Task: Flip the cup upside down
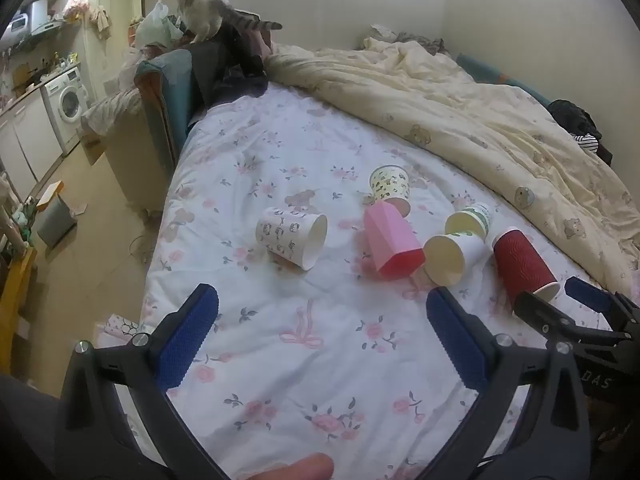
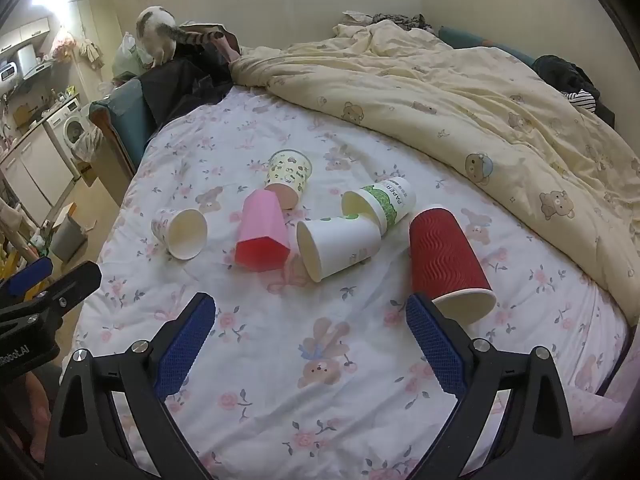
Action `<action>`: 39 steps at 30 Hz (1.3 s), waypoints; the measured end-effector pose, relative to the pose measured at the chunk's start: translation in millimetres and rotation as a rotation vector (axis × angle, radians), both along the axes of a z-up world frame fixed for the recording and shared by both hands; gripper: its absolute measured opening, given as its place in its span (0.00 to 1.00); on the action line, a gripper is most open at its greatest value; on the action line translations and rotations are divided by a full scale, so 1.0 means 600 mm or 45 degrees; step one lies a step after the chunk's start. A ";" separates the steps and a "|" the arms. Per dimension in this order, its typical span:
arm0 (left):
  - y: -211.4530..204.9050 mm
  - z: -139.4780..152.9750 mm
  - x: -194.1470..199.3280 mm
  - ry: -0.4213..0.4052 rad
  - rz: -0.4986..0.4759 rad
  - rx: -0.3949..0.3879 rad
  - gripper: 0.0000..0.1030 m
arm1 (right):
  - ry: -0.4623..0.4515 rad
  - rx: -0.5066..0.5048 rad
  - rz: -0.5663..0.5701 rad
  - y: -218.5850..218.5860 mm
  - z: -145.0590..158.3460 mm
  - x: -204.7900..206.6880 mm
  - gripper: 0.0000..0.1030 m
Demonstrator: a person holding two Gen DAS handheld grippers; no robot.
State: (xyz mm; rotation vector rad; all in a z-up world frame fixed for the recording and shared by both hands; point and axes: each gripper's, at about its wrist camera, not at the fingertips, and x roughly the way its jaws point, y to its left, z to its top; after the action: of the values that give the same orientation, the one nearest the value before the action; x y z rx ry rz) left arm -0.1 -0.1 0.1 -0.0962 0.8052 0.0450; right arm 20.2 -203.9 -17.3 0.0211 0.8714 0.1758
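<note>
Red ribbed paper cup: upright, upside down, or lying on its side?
Lying on its side: the red ribbed paper cup rests lengthwise on the floral bedsheet, open white rim facing the camera.

Red cup (image 2: 448, 256) was ribbed matt paper; pink cup (image 2: 262, 236) smooth plastic; bedsheet (image 2: 280, 360) soft printed cloth.

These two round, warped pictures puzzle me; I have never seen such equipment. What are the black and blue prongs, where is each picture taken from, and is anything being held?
There is no robot: a person holds a two-finger gripper in each hand, each carrying a fisheye camera looking along its fingers. One picture comes from the left gripper, the other from the right gripper. The blue parts are finger pads. Both grippers are open and hold nothing.

On the floral bedsheet lie six cups, all tipped on their sides: a red ribbed cup, a pink cup, two white ones with green print, and two patterned ones. A cat stands at the bed's far end.
</note>
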 end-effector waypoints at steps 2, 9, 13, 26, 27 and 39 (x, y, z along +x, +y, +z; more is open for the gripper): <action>0.000 0.000 0.000 -0.007 0.002 0.007 1.00 | -0.004 0.001 -0.003 -0.001 0.001 -0.001 0.96; 0.000 0.000 0.000 0.000 0.000 0.001 1.00 | -0.006 0.001 -0.002 -0.002 -0.001 0.004 0.96; -0.001 0.002 0.000 -0.001 -0.001 0.005 1.00 | -0.015 -0.002 -0.009 -0.002 0.003 -0.003 0.96; 0.001 -0.004 0.001 0.006 0.002 0.000 1.00 | -0.015 0.004 -0.009 -0.003 0.005 -0.002 0.96; 0.001 -0.004 0.001 0.005 0.001 -0.001 1.00 | -0.015 0.004 -0.009 -0.003 0.005 -0.002 0.96; 0.001 -0.004 0.001 0.007 0.002 -0.004 1.00 | -0.017 0.005 -0.008 -0.004 0.005 -0.003 0.96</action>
State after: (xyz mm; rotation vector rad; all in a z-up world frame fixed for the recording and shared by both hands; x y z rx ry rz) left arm 0.6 0.8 -2.5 -0.0993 0.8106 0.0453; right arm 18.6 -206.4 -14.2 0.0267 0.8577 0.1718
